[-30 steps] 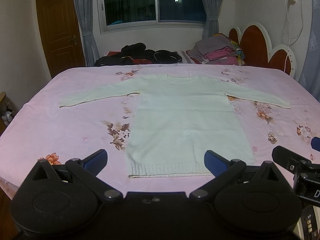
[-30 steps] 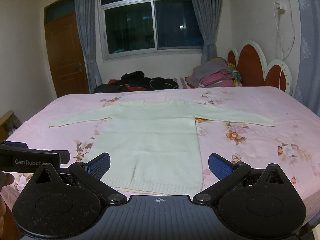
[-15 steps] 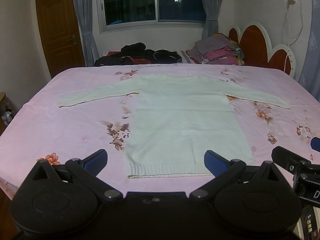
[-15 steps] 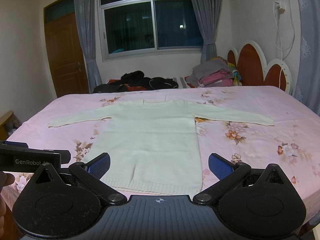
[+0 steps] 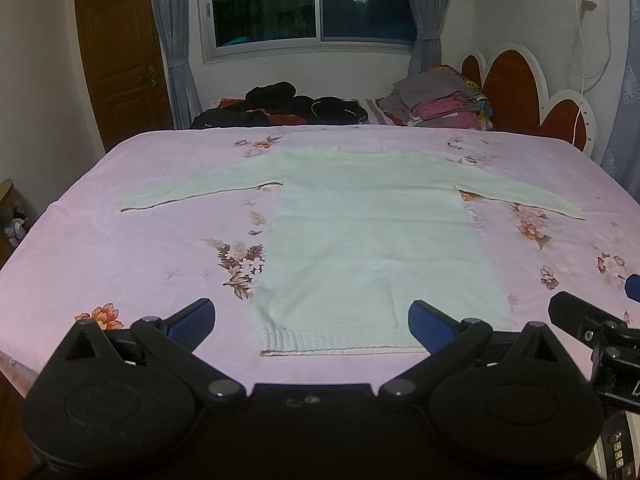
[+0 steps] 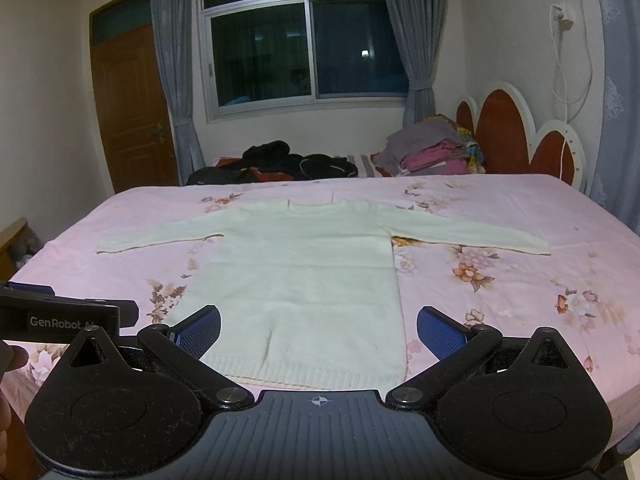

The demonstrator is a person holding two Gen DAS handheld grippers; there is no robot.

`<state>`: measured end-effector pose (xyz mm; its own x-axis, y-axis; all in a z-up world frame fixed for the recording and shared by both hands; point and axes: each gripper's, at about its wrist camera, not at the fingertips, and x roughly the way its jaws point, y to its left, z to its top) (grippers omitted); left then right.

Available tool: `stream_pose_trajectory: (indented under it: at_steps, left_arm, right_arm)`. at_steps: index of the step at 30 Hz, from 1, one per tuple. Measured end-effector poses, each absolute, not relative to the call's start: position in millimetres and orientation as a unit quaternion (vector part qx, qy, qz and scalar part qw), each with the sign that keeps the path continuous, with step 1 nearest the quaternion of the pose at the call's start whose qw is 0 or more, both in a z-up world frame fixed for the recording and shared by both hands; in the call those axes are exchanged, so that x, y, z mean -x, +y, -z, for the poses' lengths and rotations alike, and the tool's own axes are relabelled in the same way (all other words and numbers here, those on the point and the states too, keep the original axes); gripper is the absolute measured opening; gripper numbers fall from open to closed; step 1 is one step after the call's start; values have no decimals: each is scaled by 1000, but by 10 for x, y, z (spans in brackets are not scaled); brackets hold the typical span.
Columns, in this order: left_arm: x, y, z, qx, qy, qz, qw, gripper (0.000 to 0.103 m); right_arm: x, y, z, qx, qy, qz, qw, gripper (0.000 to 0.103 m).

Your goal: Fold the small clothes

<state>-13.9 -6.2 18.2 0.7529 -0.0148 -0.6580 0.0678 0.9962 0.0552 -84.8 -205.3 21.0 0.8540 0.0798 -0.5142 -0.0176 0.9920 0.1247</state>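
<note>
A pale cream long-sleeved sweater [image 5: 368,236] [image 6: 304,272] lies flat on the pink floral bedsheet [image 5: 140,248], both sleeves spread out sideways and its ribbed hem toward me. My left gripper [image 5: 310,320] hovers open just short of the hem, nothing between its blue pads. My right gripper [image 6: 318,330] is also open, above the hem, holding nothing. Part of the right gripper shows at the right edge of the left wrist view, and the left gripper's body [image 6: 60,316] shows at the left of the right wrist view.
A dark heap of clothes [image 5: 280,106] and a folded stack of grey and pink garments [image 5: 436,98] lie at the bed's far side. The red and white headboard [image 5: 528,92] stands at the right. A wooden door [image 6: 132,108] and a window are behind.
Both grippers have barely moved; the views shift very slightly. The sweater lies as before and both grippers stay open.
</note>
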Motion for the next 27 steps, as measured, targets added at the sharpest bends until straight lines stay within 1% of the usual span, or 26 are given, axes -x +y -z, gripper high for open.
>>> stream_pose_trajectory:
  at_steps: [17,27]
  left_arm:
    - [-52,-44,-121,-41,363,21,931,103]
    - [-356,-68,2,-43,377,21,925,103]
  right_arm:
    - [631,-2033,-153,-60,282,-22,957,103]
    - [369,-2131,-29,-68,295,-8,953,103]
